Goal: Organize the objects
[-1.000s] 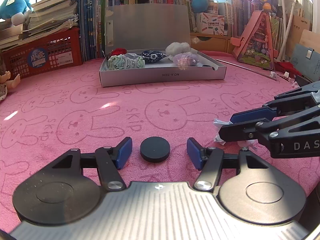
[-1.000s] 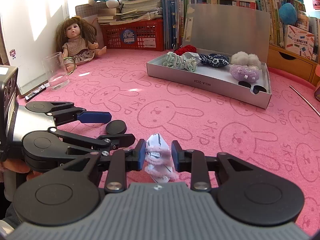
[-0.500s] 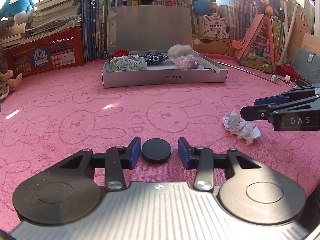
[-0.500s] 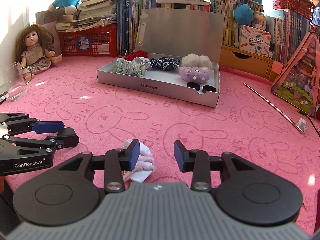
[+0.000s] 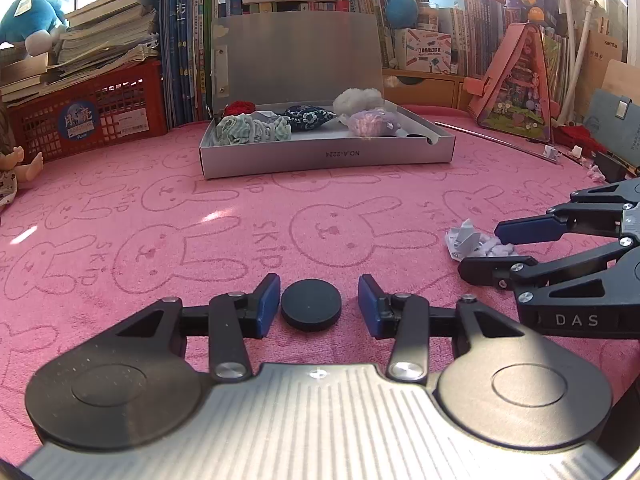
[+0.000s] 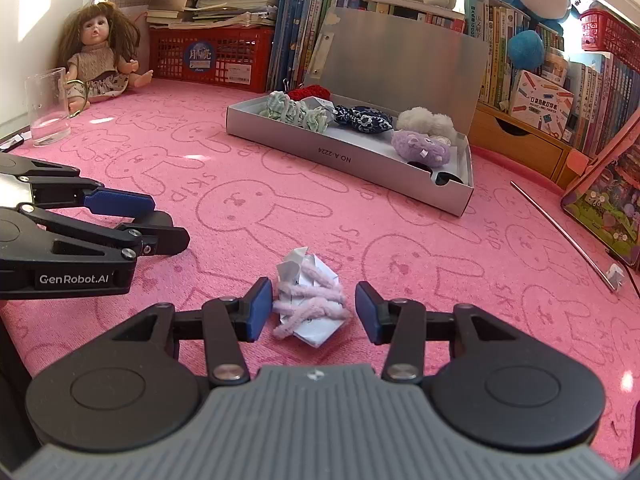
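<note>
Right claw (image 6: 314, 306) astride yarn-wrapped paper (image 6: 310, 300)

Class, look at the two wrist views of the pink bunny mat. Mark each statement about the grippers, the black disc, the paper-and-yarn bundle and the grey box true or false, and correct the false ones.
1. The black disc lies on the mat between the open fingers of the left gripper. True.
2. The right gripper is clamped shut on the paper-and-yarn bundle. False: its jaws stand open on either side of the bundle, which lies on the mat.
3. The grey box has its lid closed. False: the lid stands open, with soft items inside.
4. A doll sits by the red crate. True.
5. The drinking glass lies tipped over. False: it stands upright.
</note>
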`<state>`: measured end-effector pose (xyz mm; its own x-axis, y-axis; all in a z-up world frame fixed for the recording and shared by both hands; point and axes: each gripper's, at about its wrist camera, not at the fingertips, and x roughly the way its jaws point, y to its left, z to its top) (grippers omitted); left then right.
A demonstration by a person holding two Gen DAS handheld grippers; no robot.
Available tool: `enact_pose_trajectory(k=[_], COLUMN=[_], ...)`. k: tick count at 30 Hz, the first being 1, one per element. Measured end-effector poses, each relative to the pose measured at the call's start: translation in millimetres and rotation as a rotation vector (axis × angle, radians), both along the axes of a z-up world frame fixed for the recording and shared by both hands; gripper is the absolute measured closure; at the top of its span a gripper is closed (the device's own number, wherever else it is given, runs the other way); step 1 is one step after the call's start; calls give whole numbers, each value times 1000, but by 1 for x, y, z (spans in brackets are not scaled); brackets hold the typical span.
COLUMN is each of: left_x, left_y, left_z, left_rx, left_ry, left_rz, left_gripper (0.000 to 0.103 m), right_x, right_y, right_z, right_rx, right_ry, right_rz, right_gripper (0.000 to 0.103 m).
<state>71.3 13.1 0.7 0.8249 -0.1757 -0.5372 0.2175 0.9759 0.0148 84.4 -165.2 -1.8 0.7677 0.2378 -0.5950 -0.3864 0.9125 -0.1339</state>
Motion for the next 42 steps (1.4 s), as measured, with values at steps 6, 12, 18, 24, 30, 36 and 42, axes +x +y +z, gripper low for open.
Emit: enact_pose_trajectory(k=[6, 12, 18, 24, 30, 36, 42], left_x=[-1, 3, 3, 0, 0, -1, -1], left_y=[-4, -7, -7, -3, -2, -3, -4], left_z=[2, 9, 11, 7, 2, 1, 4], left_rx=[-2, -12, -13, -10, -9, -13, -21], left_ry=[0, -7, -11, -5, 6, 3, 0], left_rz=[-21, -16, -11, -6, 4, 3, -4], left_gripper=[66, 66, 66, 66, 66, 66, 66], right_x=[-2, 2, 3, -10, -9, 0, -3], right_y=[-2, -4, -6, -4, 3, -3, 2], right_z=[5, 12, 12, 6, -7, -3, 0], right_rx=[45, 76, 80, 37, -24, 66, 67], right_ry=[8, -3, -5, -41, -80, 11, 28], right_rz=[15, 2, -11, 41, -1, -30, -17], right_gripper=[64, 65, 57, 31, 27, 41, 63])
